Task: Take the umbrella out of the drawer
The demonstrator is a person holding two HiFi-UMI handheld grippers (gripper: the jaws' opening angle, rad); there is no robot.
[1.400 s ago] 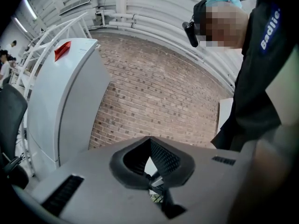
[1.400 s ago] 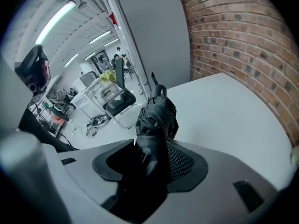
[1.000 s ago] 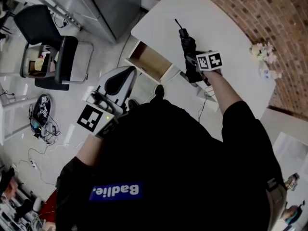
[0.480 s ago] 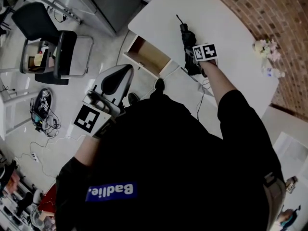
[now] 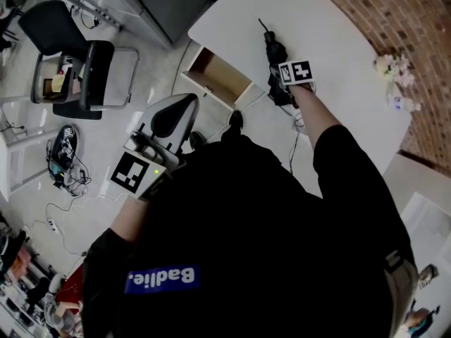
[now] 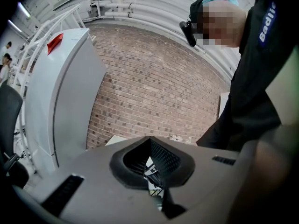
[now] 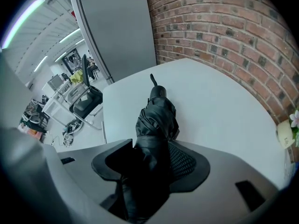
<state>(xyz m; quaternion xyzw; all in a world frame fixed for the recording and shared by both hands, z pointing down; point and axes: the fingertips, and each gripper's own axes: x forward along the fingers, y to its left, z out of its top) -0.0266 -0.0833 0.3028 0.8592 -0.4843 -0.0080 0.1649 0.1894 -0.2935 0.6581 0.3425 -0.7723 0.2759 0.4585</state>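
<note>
A folded black umbrella [image 5: 270, 51] lies on the white table [image 5: 338, 62], tip pointing away from me. My right gripper [image 5: 278, 84] points steeply down over its handle end. In the right gripper view the umbrella [image 7: 158, 111] runs out from between the jaws of the right gripper [image 7: 149, 146]. Those jaws have just been opening a little, and the fabric still fills the gap and touches both pads. The open wooden drawer [image 5: 218, 86] sticks out under the table edge and looks empty. My left gripper [image 5: 176, 115] hangs low at my side, its tips meeting on nothing [image 6: 149, 141].
A grey cabinet [image 5: 162, 5] stands left of the table and a brick wall [image 5: 394, 13] runs behind it. A small bunch of flowers [image 5: 391, 76] sits at the table's right edge. A black chair [image 5: 70, 69] and cables [image 5: 63, 167] are on the floor at left.
My right gripper has sunk toward the table with the umbrella, which now rests on the tabletop. The left gripper has stayed put.
</note>
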